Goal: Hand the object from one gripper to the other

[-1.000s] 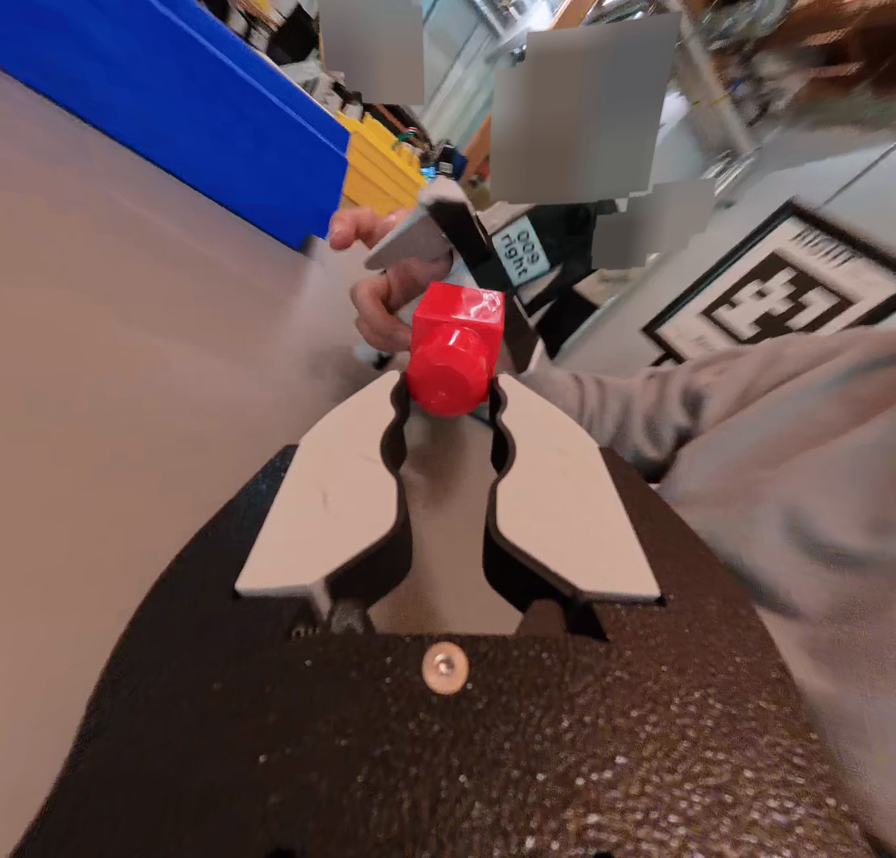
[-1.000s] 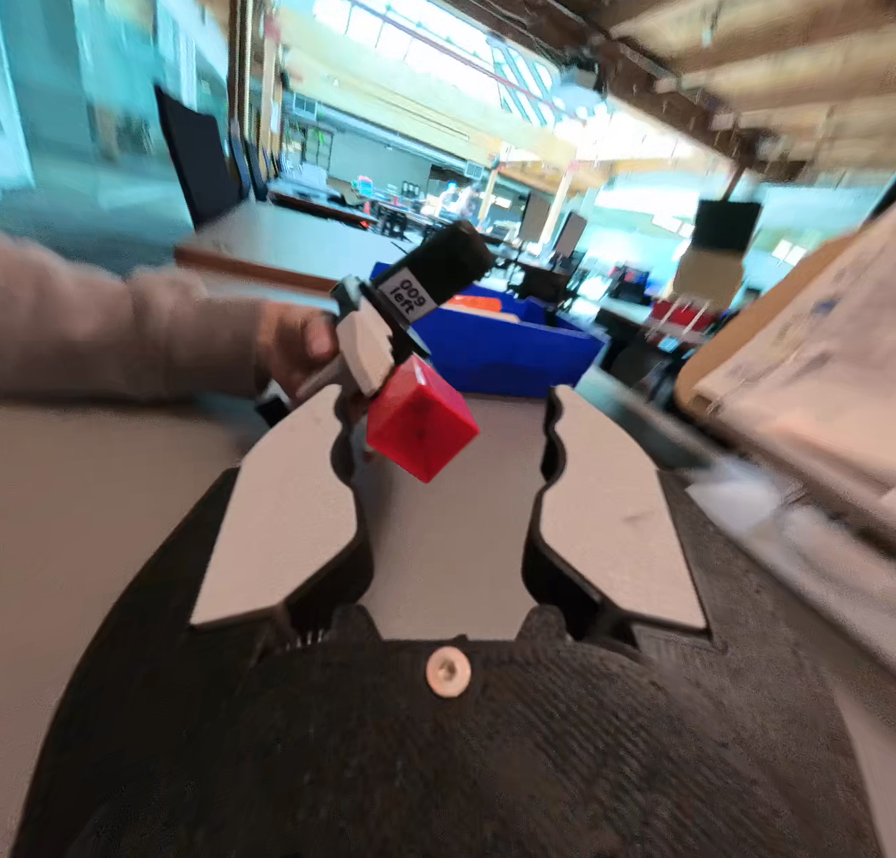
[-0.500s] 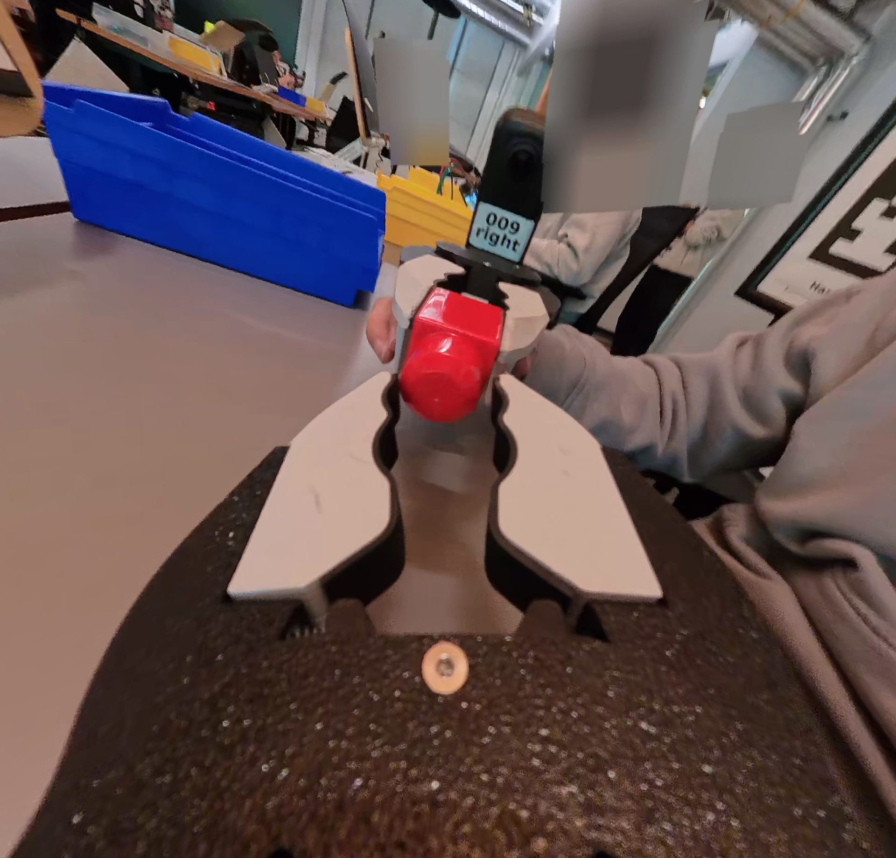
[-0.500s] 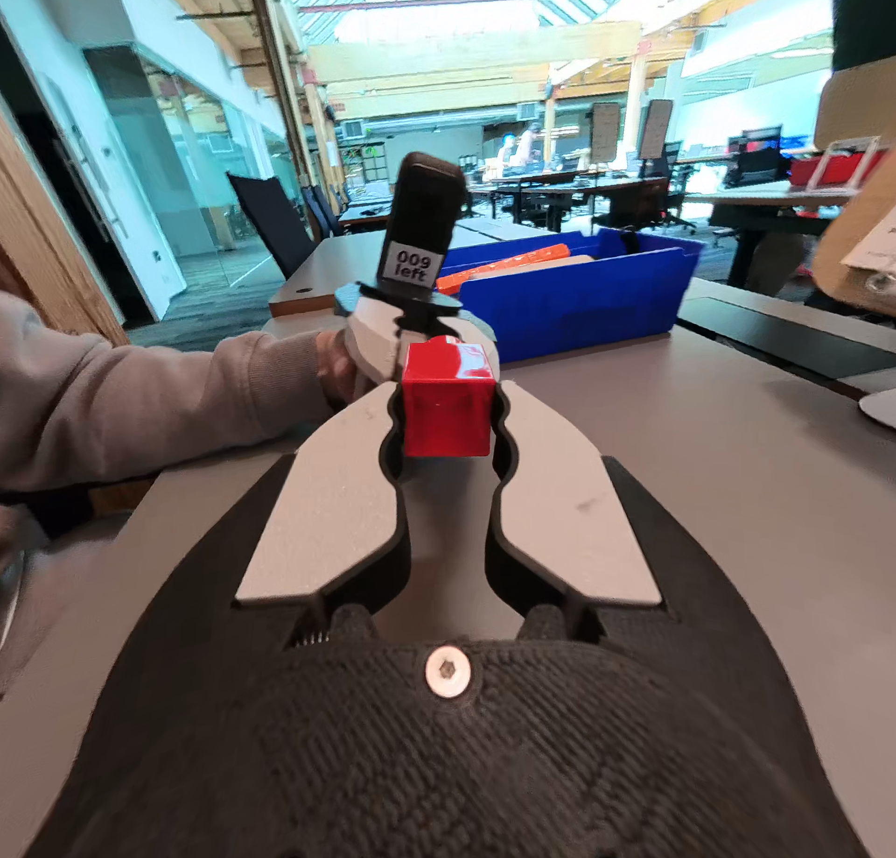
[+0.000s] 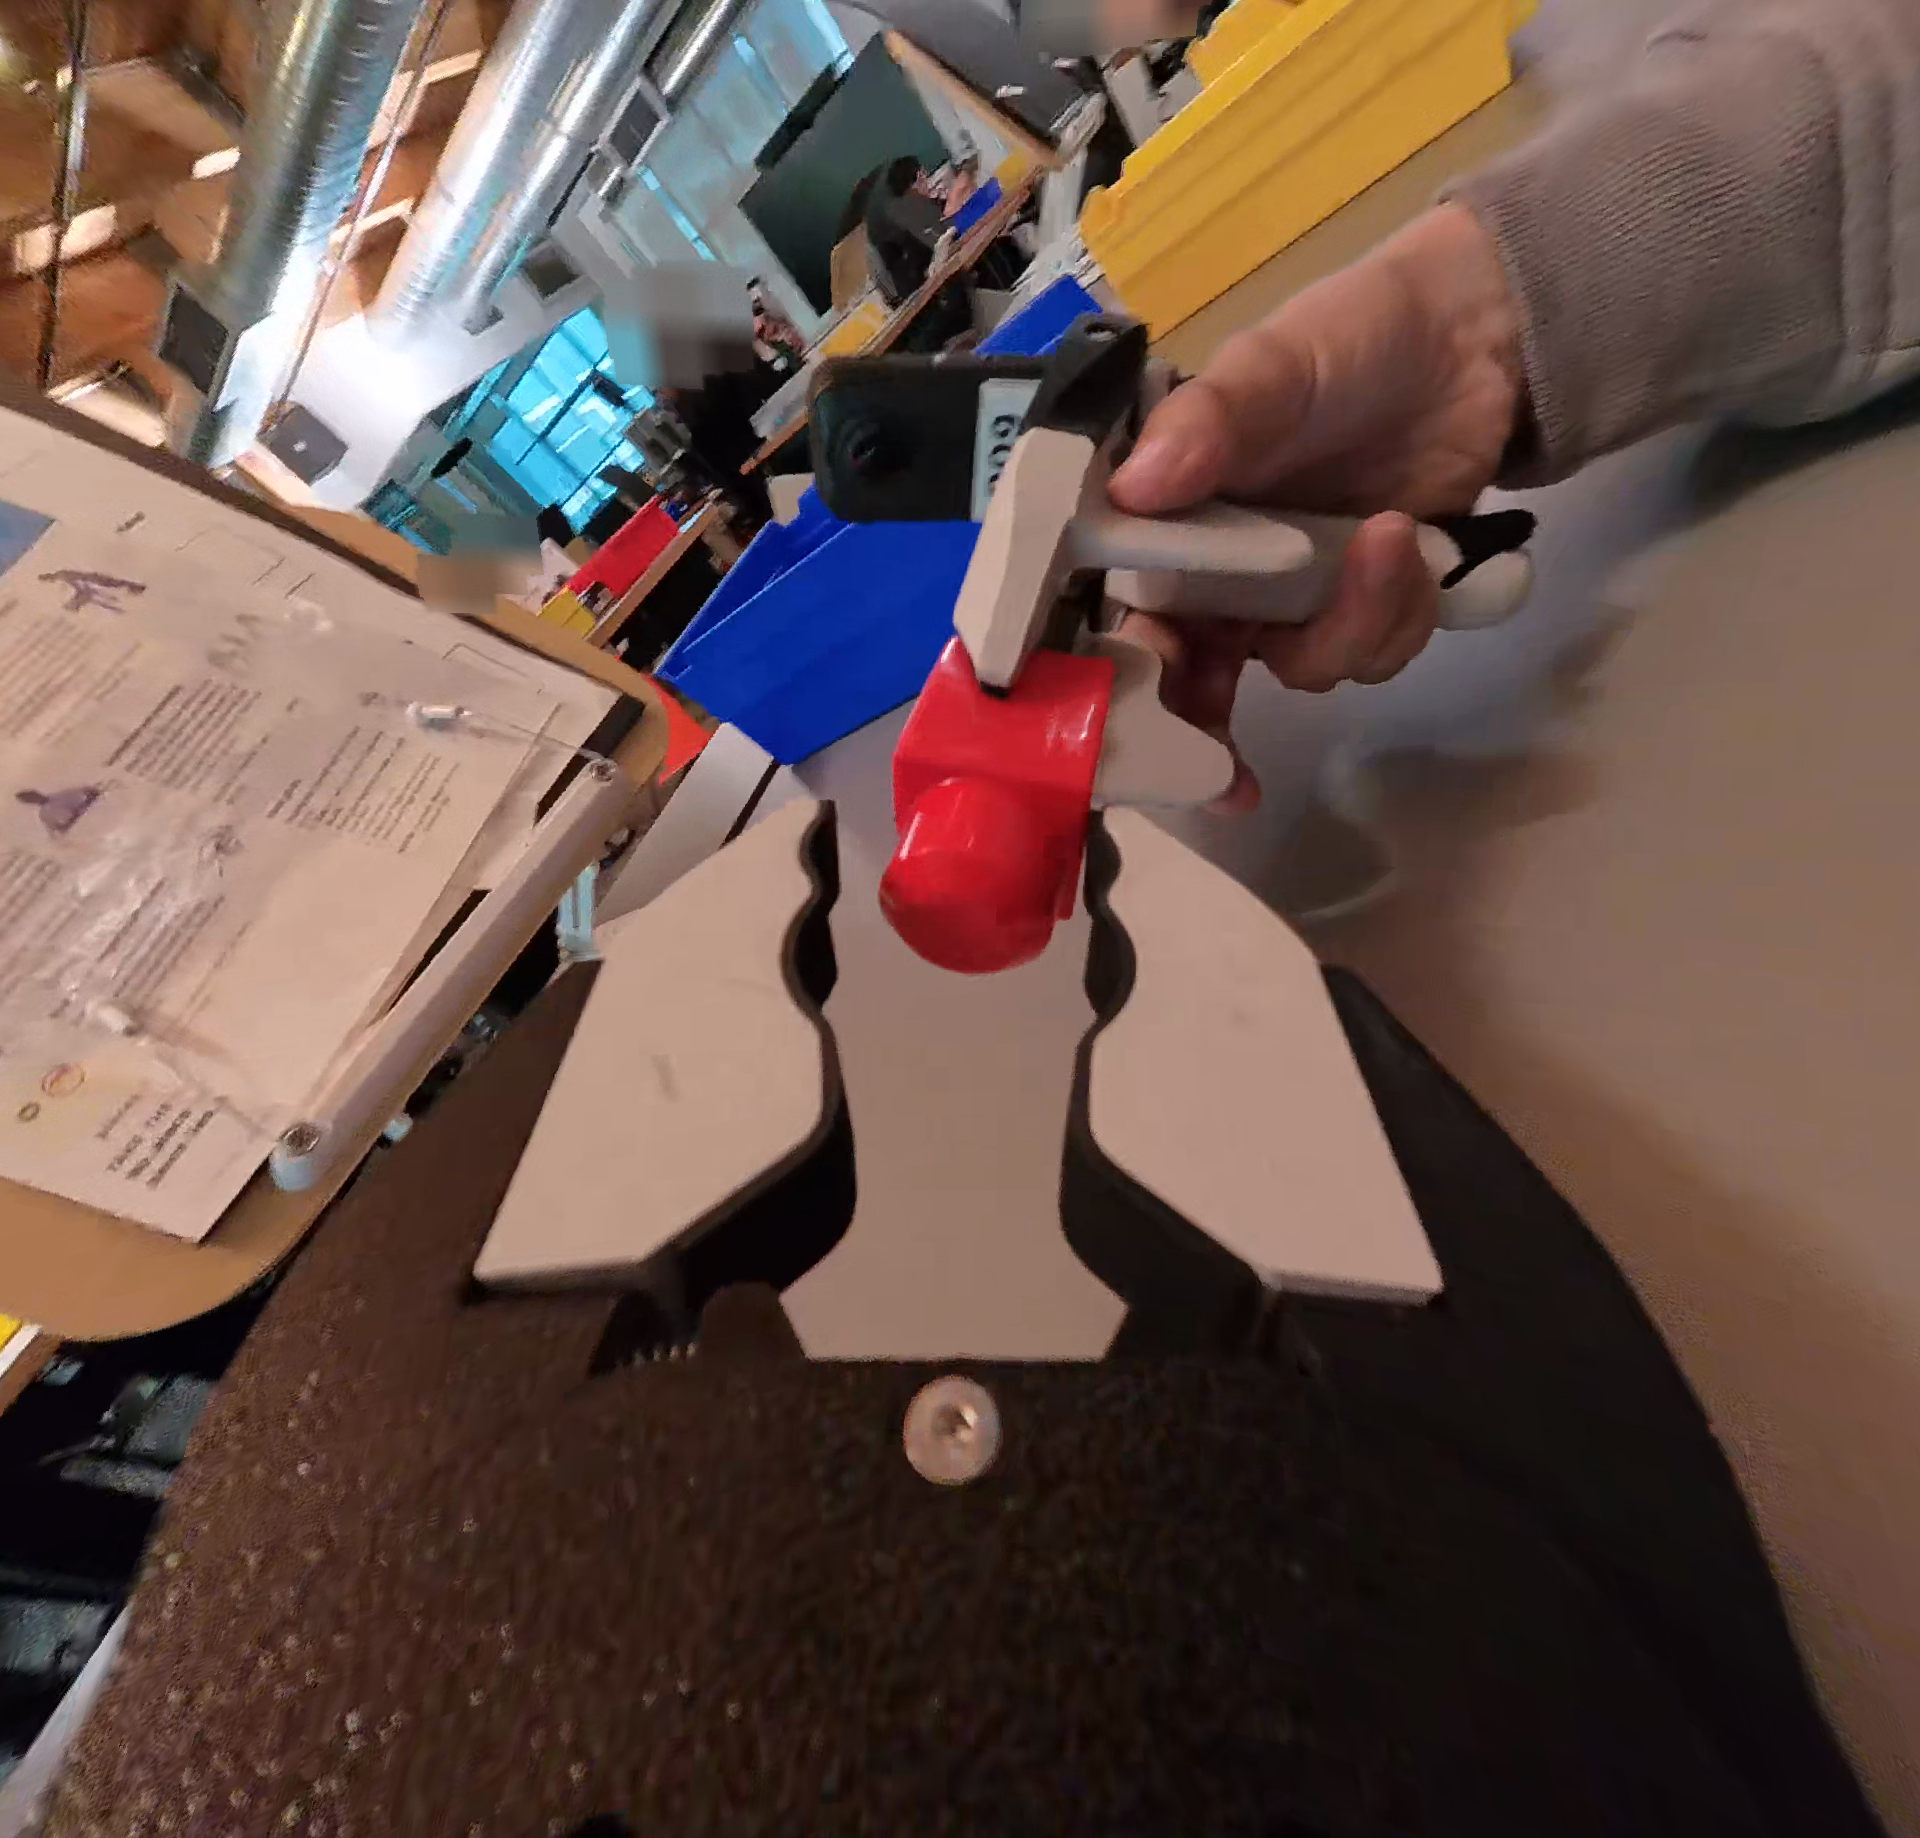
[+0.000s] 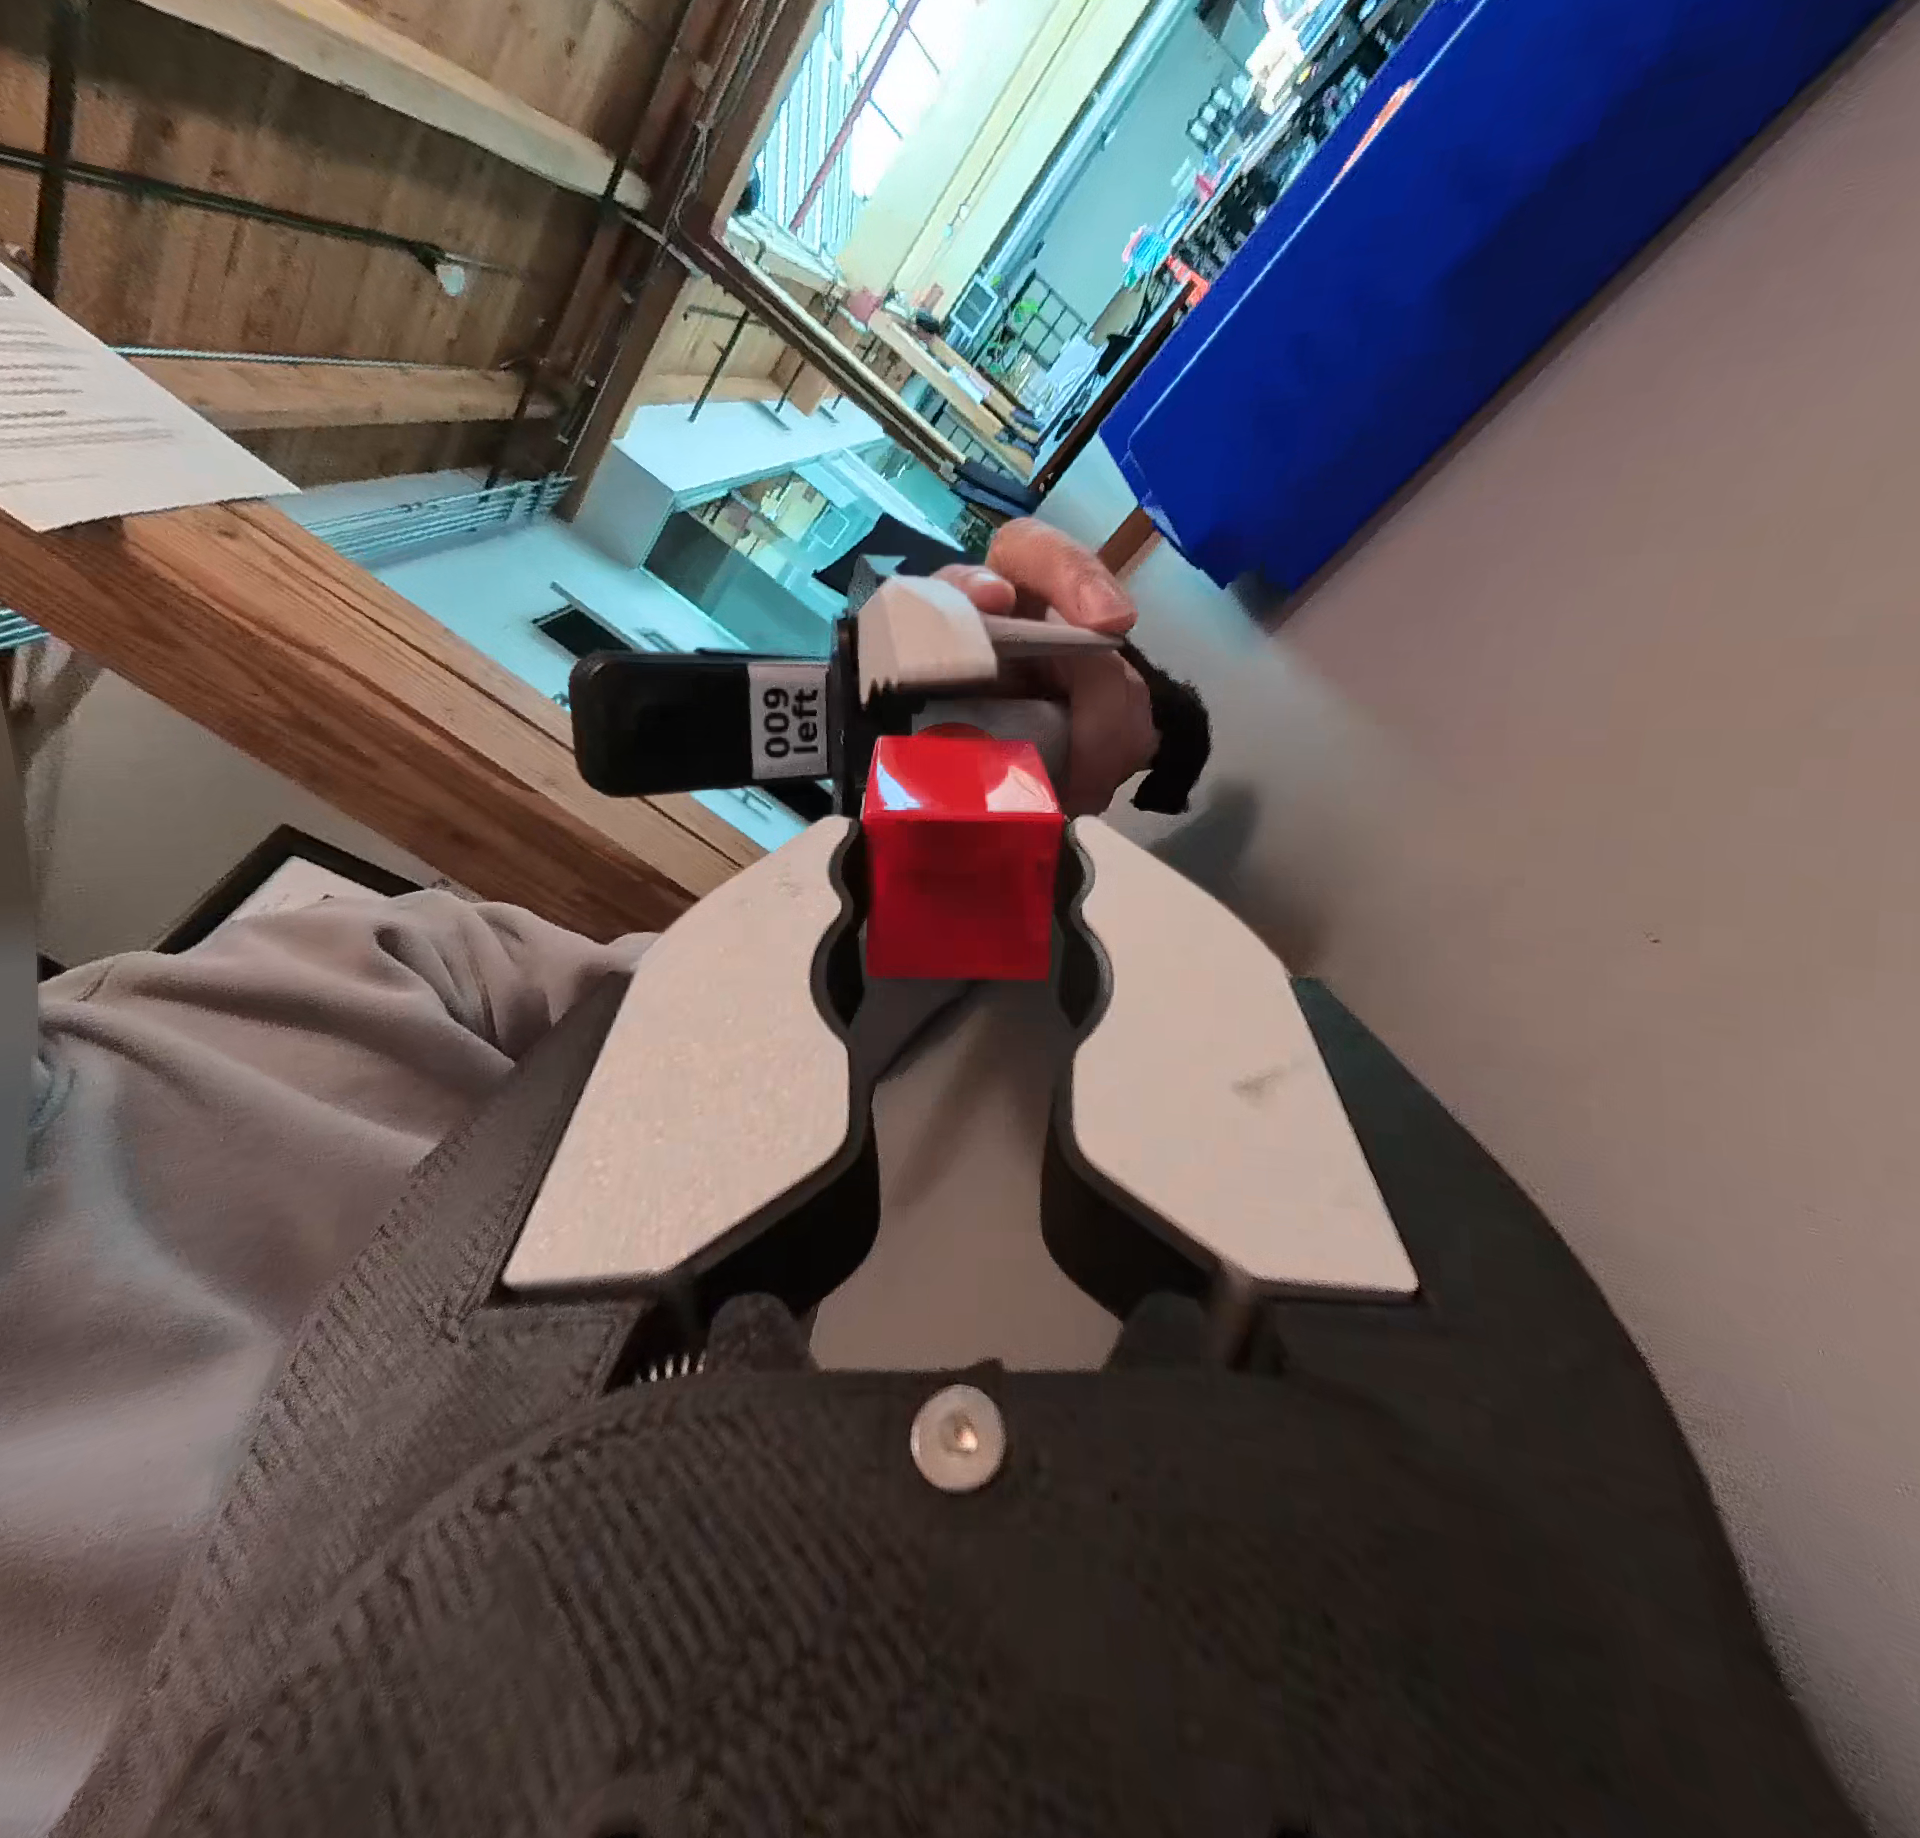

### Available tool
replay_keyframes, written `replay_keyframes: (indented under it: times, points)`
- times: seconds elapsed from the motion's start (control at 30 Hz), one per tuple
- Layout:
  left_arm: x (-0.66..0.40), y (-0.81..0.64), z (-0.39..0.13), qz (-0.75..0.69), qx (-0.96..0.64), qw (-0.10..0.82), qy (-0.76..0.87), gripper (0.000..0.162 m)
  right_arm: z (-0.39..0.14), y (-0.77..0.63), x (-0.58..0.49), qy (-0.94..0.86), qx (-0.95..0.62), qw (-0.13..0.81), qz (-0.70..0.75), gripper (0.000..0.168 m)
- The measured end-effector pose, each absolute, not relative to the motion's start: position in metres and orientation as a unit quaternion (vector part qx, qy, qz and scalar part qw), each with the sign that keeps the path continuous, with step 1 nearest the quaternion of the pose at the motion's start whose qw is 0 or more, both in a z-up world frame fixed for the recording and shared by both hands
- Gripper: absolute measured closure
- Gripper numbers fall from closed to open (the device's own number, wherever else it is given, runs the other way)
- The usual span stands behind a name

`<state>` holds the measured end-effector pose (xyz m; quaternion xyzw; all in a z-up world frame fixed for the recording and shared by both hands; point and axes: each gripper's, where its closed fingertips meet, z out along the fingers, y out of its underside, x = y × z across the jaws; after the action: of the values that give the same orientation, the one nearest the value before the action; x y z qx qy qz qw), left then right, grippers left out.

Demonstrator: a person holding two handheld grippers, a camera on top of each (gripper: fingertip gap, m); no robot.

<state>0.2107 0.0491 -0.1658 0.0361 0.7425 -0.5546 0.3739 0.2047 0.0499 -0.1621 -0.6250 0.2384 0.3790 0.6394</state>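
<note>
Item: red block, a cube with a rounded knob at one end; location, in the air above the grey counter, caught where your two tools meet nose to nose. Right tongs: pinching the cube end squarely, both flat faces backed by a finger, which suits a straight-sided part and leaves the knob free. Left tongs: slightly spread around the knob; a gap shows on one side, the other finger lies against or just beside it, so they seem only to frame the block rather than carry it. Your right hand: wrapped round the handle with the trigger squeezed, which keeps that pinch tight. Both tools are rolled well over, the counter running aslant in each view, presumably so the two pairs of fingers cross and do not collide. Judgement: weight rests with the right side; transfer near complete once the left backs clear. Background: blue bin, well apart.
</note>
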Motion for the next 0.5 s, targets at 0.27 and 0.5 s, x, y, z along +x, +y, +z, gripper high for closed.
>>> replay_keyframes:
  times: [0.27, 0.5]
  points:
    - [0.211, 0.053, -0.153, -0.618, -0.049, 0.264, 0.739, 0.128, -0.144, 0.043, 0.221, 0.177, -0.633, 0.720, 0.222, 0.098]
    - [0.194, 0.060, -0.153, -0.670, -0.159, -0.059, 0.723, 0.128, -0.137, 0.036, 0.208, -0.073, -0.689, 0.694, -0.196, 0.082]
